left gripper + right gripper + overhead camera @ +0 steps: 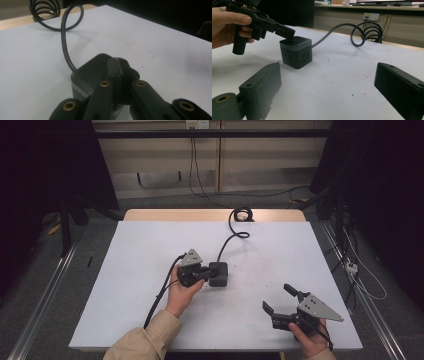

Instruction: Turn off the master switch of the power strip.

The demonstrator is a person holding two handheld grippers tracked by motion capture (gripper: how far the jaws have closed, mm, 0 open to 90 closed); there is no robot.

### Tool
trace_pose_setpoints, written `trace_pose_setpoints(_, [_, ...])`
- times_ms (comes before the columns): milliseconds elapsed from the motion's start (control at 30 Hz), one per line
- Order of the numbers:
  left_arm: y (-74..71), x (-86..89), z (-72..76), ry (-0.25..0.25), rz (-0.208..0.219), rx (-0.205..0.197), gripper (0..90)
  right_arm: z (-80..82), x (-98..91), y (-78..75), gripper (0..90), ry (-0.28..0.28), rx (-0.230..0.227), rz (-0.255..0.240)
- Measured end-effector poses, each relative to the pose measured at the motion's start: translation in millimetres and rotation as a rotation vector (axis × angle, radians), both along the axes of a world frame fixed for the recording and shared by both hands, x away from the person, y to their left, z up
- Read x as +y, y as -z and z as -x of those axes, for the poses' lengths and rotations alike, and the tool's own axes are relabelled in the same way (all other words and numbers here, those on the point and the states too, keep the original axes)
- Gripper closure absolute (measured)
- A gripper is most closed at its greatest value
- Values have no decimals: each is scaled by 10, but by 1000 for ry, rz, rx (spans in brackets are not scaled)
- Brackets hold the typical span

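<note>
So the left gripper point(202, 273), jaws pressed together with nothing between, is poking its tips onto the top of the black power cube point(218, 273) mid-table, probably pressing its switch. Right gripper point(280, 302) waits wide open, near right. Next: lift off gently

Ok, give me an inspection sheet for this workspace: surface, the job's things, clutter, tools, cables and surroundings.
Surface: white rectangular table top, a few small dark specks.
Job's things: black cube-shaped power socket block standing near the table's middle.
Clutter: nothing seen.
Tools: left tool jaws shut, tips resting on the cube's top, gripping nothing; right tool jaws open and empty, near the table's front right.
Cables: thick black cord runs from the cube to a coil at the far edge.
Surroundings: grey floor, wall socket, dark curtains at both sides.
</note>
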State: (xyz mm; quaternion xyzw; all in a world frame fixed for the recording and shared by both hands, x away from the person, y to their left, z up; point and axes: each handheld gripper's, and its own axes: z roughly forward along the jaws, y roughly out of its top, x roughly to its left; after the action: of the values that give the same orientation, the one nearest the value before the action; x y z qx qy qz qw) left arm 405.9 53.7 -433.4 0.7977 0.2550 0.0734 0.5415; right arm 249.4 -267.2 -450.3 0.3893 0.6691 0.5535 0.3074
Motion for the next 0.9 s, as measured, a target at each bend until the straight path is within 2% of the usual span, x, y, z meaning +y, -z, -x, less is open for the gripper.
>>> trace_pose_setpoints(900, [18,-7,-5,4,-16,-8,900,0,4,3,70,-4,-1,5])
